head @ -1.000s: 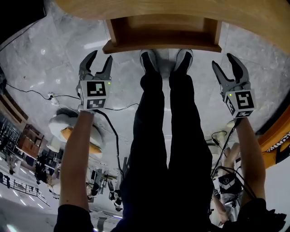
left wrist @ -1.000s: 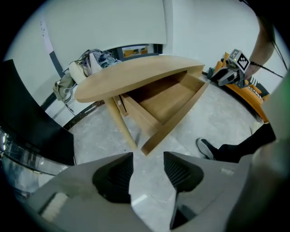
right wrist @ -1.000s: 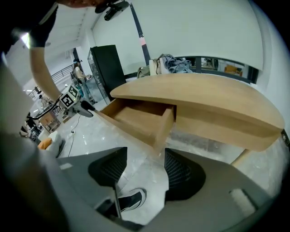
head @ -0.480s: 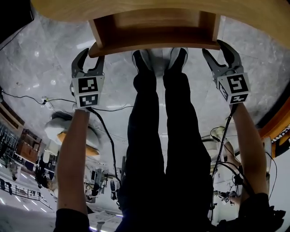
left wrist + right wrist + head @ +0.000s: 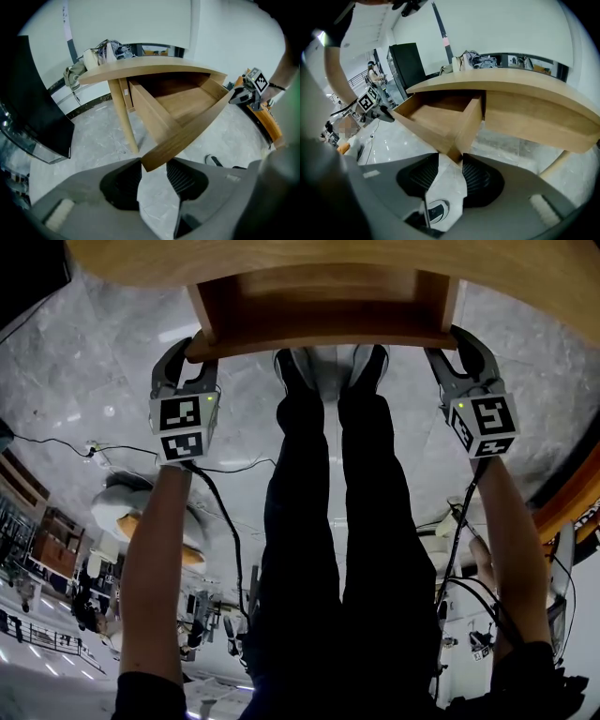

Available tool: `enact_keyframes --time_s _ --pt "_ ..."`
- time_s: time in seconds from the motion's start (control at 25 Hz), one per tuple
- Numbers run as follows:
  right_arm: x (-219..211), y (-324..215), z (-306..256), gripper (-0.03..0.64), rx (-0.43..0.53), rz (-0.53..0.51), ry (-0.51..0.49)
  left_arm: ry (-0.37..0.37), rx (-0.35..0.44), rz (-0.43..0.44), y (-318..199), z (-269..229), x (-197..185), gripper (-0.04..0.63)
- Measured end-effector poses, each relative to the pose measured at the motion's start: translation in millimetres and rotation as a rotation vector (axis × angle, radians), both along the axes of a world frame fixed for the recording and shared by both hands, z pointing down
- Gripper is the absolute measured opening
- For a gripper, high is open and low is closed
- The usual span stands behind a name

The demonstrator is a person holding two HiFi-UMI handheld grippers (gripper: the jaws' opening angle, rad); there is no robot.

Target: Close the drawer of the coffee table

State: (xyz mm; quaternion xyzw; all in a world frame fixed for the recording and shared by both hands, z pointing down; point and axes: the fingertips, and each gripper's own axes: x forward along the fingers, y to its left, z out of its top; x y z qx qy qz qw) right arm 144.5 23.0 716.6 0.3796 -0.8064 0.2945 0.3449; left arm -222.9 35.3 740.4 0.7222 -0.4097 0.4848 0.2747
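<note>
The drawer (image 5: 319, 332) juts well out of the table (image 5: 281, 259), not yet closed. The left tongs (image 5: 195, 357) and right tongs (image 5: 457, 354) are narrowing, each with a near front corner of it between them; the push in remains.

The tabletop (image 5: 281, 254) is running off the head view's top edge, taking the back of the drawer (image 5: 319, 329) with it. The drawer's front is covering the toes of the person's shoes (image 5: 298, 367). It is also partly covering the tips of the left hand-held gripper (image 5: 194, 357) and right hand-held gripper (image 5: 455, 348), whose jaws are closing with the front's corners between them. Clutter (image 5: 105, 49) on the tabletop's far end is showing too small to identify.
</note>
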Motion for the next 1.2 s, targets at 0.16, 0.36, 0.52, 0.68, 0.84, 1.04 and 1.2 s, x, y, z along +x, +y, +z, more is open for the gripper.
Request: enact_keyframes --time_s 0.16,0.36,0.52,0.68,0.84,1.04,1.2 --pt "0 -1 -1 0.163 -0.009 0.012 0.003 -0.002 -0.012 -0.004 -1 -2 0 0.172" --pt "-2 -1 -3 0.161 -0.019 0.01 0.004 0.032 -0.04 -0.112 1 -3 -2 0.172" --pt "-3 -2 -7 0.161 -0.022 0.02 -0.015 0.071 -0.05 -0.203 1 -8 -4 0.17" --pt "-2 -2 -13 0.16 -0.035 0.043 -0.033 0.082 -0.048 -0.209 1 -13 -3 0.169" --pt "-4 -9 -14 0.161 -0.048 0.072 -0.049 0.077 -0.042 -0.249 -10 -14 -6 0.167" --pt "-2 -29 -14 0.161 -0.023 0.146 -0.074 0.08 -0.006 -0.26 -29 -13 -5 0.167" --pt "-1 -40 -15 0.16 -0.017 0.222 -0.112 0.082 0.015 -0.259 -39 -16 -4 0.167"
